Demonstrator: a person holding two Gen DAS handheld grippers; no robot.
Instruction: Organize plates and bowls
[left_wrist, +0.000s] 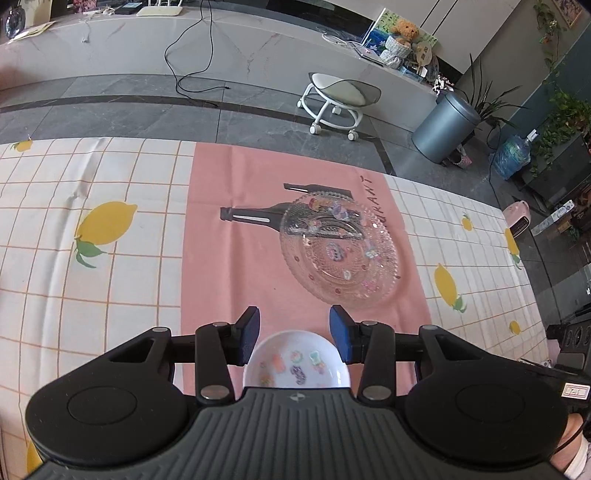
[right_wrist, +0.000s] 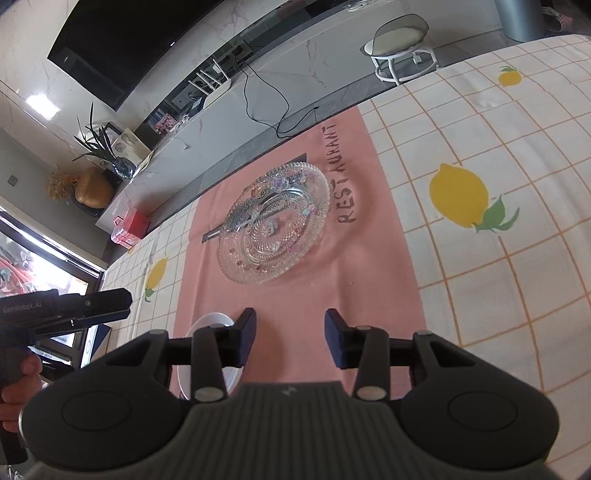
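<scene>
A clear beaded glass plate (left_wrist: 340, 254) (right_wrist: 275, 229) with small stickers lies flat on a pink cloth (left_wrist: 229, 266) (right_wrist: 295, 295) printed with "RESTAURANT". A small white bowl (left_wrist: 295, 365) (right_wrist: 212, 321) with stickers inside sits on the cloth's near edge. My left gripper (left_wrist: 295, 325) hovers open over it, and its blue pads (left_wrist: 251, 332) do not press on the bowl. From the right wrist view the left gripper (right_wrist: 122, 299) shows side-on, apart from the bowl. My right gripper (right_wrist: 290, 332) is open over bare pink cloth, short of the plate, and its left finger hides part of the bowl.
A checked tablecloth with lemons (left_wrist: 107, 225) (right_wrist: 458, 195) covers the table. Past the far edge on the grey floor stand a white stool (left_wrist: 336, 96) (right_wrist: 402, 40), a grey bin (left_wrist: 443, 125) and a water bottle (left_wrist: 513, 155). A person's hand (right_wrist: 18, 384) holds the left gripper.
</scene>
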